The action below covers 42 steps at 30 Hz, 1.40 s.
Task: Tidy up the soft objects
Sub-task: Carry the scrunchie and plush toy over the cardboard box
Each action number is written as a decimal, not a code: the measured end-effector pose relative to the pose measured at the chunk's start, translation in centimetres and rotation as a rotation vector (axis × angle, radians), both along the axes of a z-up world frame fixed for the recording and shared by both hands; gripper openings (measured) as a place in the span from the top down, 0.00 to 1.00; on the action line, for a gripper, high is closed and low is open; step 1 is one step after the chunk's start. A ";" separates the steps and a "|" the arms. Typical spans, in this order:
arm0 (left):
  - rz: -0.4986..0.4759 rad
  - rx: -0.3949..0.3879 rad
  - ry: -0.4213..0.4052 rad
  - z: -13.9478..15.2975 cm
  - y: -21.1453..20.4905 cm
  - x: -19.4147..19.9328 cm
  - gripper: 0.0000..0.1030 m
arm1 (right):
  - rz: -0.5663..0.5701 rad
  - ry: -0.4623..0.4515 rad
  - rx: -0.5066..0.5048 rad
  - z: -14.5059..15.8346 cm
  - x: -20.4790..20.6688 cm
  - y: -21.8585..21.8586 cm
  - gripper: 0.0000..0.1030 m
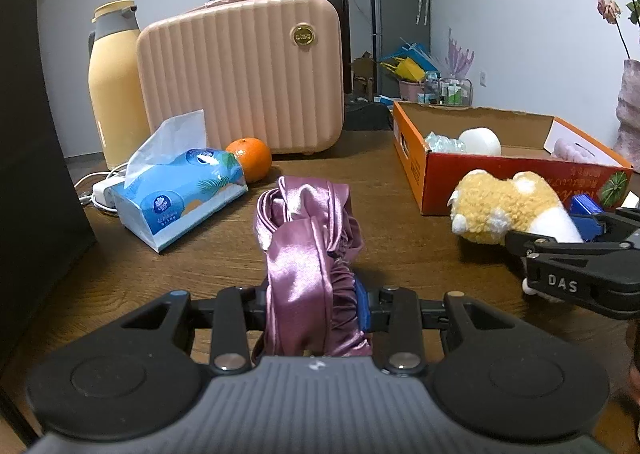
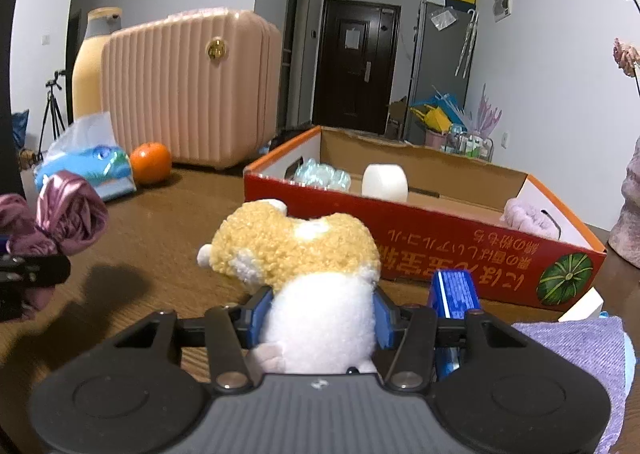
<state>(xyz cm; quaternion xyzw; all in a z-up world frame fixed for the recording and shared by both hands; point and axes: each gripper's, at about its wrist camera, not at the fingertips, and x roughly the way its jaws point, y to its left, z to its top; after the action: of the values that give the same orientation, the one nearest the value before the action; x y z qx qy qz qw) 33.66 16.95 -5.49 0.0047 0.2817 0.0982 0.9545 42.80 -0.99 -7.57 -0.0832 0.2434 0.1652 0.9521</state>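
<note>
Nearest in the left wrist view, the left gripper (image 1: pixel 316 310) is clamped on a bunched satin cloth (image 1: pixel 308 238), whose free end is draped forward onto the table (image 1: pixel 200 262); the cloth is judged to be held ready for sorting. In the right wrist view, the right gripper (image 2: pixel 318 324) is pressed against the white belly of a plush toy (image 2: pixel 296 250), its blue pads (image 2: pixel 260 314) on either flank. The toy is gripped low, so its tan head is left pointing at the box (image 2: pixel 424 230) just beyond.

The box is set open-topped so soft items can be dropped in; a white roll (image 2: pixel 385 182), a pale blue bundle (image 2: pixel 322 175) and a fluffy pink item (image 2: pixel 528 218) already lie inside. Farther left, a tissue pack (image 1: pixel 180 193), an orange (image 1: pixel 250 157) and a pink case (image 1: pixel 244 77) are left outside it, probably as unrelated things.
</note>
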 end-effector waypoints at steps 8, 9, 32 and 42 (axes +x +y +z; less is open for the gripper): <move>0.018 -0.006 -0.035 0.5 -0.4 -0.1 0.65 | 0.014 -0.037 0.069 1.9 -0.6 -1.2 0.51; 0.018 -0.009 -0.037 0.6 -0.5 -0.1 0.65 | 0.015 -0.043 0.076 2.1 -0.6 -1.3 0.52; 0.021 -0.077 -0.147 3.9 -5.9 3.1 0.64 | -0.033 -0.165 0.161 7.0 1.0 -6.5 0.51; 0.010 -0.102 -0.191 5.2 -8.7 5.9 0.64 | -0.092 -0.195 0.182 8.4 3.8 -9.6 0.51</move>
<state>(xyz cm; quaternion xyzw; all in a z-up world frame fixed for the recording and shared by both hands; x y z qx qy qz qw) 39.56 8.24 -0.26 -0.0548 0.1940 0.0882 0.9755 46.64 -10.63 0.83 -0.0008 0.1371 0.1338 0.9815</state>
